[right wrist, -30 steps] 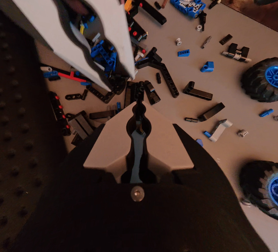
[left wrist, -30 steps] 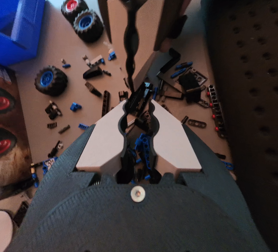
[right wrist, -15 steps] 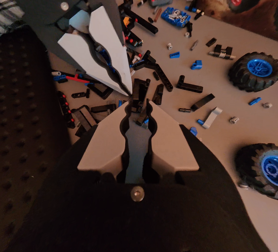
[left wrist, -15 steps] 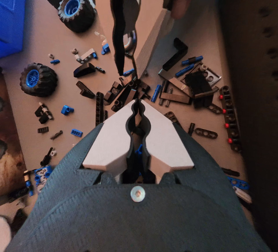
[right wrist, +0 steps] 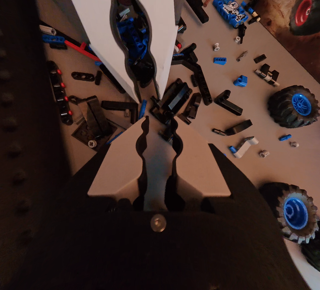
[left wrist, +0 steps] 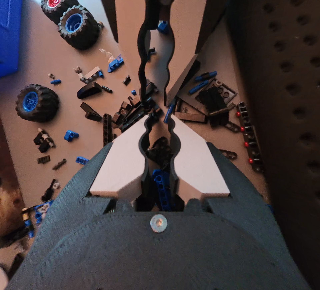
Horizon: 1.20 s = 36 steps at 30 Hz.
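My left gripper (left wrist: 159, 117) is open, its tips just above a heap of black bricks (left wrist: 136, 110) on the tan table. A blue and black beam assembly (left wrist: 161, 186) shows in the gap between its fingers; I cannot tell whether it is held or lying underneath. My right gripper (right wrist: 159, 117) is open and empty, facing the left gripper (right wrist: 149, 99) tip to tip over the same heap (right wrist: 176, 98). A small black piece (right wrist: 166, 132) lies against its right finger. A blue pin (right wrist: 143, 106) lies between the two grippers. The right gripper also shows in the left wrist view (left wrist: 154, 102).
Three loose wheels (left wrist: 37, 103) (left wrist: 76, 23) (left wrist: 55, 0) and a blue bin (left wrist: 8, 21) lie left. A dark studded mat (left wrist: 285, 91) borders the other side, beside a black beam with red pins (left wrist: 249, 136). Small blue and black pieces are scattered around. My two grippers' fingertips are within a few centimetres of each other.
My right gripper has opened from shut. My left gripper closed almost fully, then opened again. Both have drawn together tip to tip over the black heap.
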Available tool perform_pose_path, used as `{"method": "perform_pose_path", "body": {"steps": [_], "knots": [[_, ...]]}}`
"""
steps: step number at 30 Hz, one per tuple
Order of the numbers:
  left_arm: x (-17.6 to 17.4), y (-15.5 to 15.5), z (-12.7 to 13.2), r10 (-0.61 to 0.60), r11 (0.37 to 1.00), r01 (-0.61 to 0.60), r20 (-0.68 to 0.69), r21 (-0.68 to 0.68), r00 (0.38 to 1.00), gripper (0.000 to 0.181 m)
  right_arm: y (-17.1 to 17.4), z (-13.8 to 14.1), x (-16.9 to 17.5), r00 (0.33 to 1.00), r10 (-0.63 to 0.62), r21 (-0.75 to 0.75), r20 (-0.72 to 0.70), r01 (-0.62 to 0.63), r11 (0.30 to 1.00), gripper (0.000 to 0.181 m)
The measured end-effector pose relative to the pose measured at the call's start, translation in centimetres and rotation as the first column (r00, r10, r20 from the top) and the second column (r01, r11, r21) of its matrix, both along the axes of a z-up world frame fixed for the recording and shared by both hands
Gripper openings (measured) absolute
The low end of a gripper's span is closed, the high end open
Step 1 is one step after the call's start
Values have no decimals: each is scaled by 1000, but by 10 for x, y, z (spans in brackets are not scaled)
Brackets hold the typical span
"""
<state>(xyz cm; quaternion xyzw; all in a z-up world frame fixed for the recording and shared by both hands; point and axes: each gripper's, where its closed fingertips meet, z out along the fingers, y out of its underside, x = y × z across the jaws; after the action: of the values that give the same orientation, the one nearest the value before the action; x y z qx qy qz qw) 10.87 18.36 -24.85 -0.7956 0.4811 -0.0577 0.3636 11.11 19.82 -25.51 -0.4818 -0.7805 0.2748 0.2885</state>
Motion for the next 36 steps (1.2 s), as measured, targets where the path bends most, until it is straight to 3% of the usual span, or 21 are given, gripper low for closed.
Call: {"method": "perform_pose_path", "body": {"steps": [8,13,17,19,28,34,36], "knots": [[-2,5,-4,13,998,-7,-100,64,995,10,-1,0,-4,1000,-7,-23,12,8,1000,10],[-10,0,7,38,998,-35,-53,49,998,19,-3,0,-5,1000,8,4,8,-8,1000,10],[-22,0,-8,68,998,-67,-130,10,989,13,-4,0,-7,1000,13,4,20,-13,1000,10],[-20,1,-8,60,998,-60,-110,9,992,2,-3,0,-7,1000,13,5,24,-13,1000,9],[-21,3,-5,71,997,-70,-89,13,993,2,-1,4,-11,1000,14,93,9,-15,996,18],[-18,3,-9,65,998,-65,-100,7,993,2,0,12,-12,1000,12,152,-28,-8,988,10],[-14,2,-9,49,999,-48,-97,7,994,2,-5,9,-14,999,25,106,-26,-22,994,7]]}}
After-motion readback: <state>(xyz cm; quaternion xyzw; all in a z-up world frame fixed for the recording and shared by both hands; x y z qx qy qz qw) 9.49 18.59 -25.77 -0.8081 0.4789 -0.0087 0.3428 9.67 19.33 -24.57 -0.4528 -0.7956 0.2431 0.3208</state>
